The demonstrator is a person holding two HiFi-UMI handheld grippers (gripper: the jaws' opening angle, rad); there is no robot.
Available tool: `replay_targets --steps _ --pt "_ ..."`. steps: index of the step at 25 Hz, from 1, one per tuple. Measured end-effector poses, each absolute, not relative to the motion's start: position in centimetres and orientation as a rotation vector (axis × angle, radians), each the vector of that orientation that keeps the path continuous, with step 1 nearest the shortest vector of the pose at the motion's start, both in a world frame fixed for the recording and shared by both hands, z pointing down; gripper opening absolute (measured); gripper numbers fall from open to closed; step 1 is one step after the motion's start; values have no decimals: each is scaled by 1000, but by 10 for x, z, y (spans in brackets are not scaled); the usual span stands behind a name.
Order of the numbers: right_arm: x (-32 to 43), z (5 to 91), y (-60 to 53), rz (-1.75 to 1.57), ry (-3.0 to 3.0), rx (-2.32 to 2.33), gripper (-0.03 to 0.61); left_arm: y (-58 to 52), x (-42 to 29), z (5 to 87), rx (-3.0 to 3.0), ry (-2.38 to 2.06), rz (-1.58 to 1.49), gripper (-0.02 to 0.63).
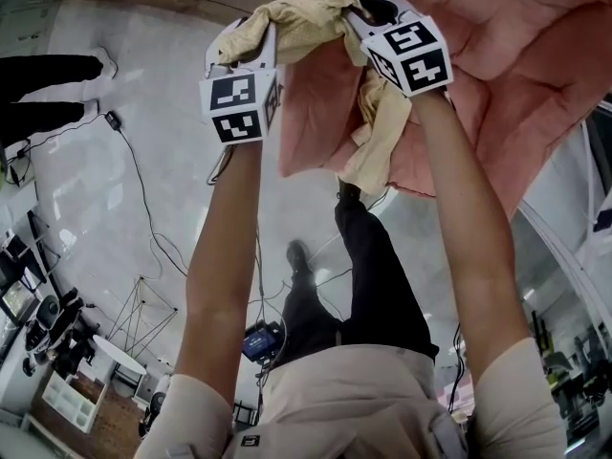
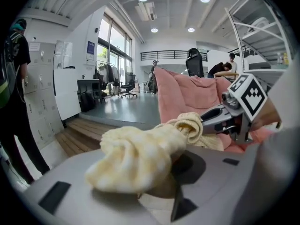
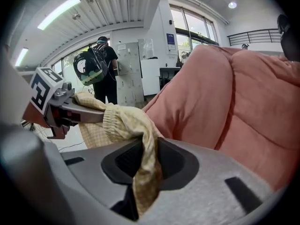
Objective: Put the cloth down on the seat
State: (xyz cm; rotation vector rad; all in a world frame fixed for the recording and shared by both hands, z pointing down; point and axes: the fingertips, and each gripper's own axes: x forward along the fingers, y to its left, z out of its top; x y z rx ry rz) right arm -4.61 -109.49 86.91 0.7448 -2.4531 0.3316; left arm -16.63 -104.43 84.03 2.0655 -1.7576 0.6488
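A pale yellow checked cloth [image 1: 296, 17] is strung between my two grippers, just in front of a pink padded seat [image 1: 497, 84]. My left gripper [image 1: 251, 41] has one bunched end heaped over its jaws [image 2: 140, 158], and a dark gap shows under the bunch. My right gripper [image 1: 368, 12] has the other end running down through its slot [image 3: 140, 172] with a gap beside it, and a tail hangs below [image 1: 382, 132]. Neither pair of pads visibly presses on the fabric. Each gripper view shows the opposite gripper: the right one [image 2: 208, 118] and the left one [image 3: 98, 114]. The pink cushion [image 3: 234, 102] fills the right gripper view's right side.
A person in black [image 1: 48, 75] stands at the left on the pale floor, where a cable [image 1: 143, 199] trails. Someone with a backpack [image 3: 101, 64] stands by lockers. A wooden step [image 2: 89, 130] lies ahead on the left. My own leg [image 1: 373, 275] is below the cloth.
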Motion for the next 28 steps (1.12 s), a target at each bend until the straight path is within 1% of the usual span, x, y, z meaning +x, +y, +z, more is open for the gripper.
replay_targets --steps 1,3,7,12,15,17,21,24,27,28 --pt "-46 874 -1095 346 -2441 752 78 -1042 -168 843 2069 -1756 638 166" --pt "-44 879 -1094 371 -2418 763 78 -1036 -169 847 2085 -1738 616 218" --pt "-39 883 -1095 428 -2354 798 80 -1018 -164 850 2140 -1690 643 258" --pt "-41 880 -1093 446 -2307 821 83 -982 -185 853 2072 -1692 677 258" --pt "-40 870 -1083 453 -2298 803 104 -968 -193 839 2042 -1719 659 256" --pt "-36 862 -1074 447 -2290 791 127 -965 -191 822 2058 -1739 650 256" --pt "-30 846 -1058 440 -2261 767 148 -974 -184 776 2127 -1765 601 255" --pt "-19 834 -1042 462 -2219 747 193 -976 -177 735 2201 -1785 575 248" --pt "-12 826 -1028 468 -2182 731 233 -974 -179 699 2264 -1817 545 221" --pt "-11 820 -1025 459 -2179 734 236 -972 -180 686 2279 -1825 531 212"
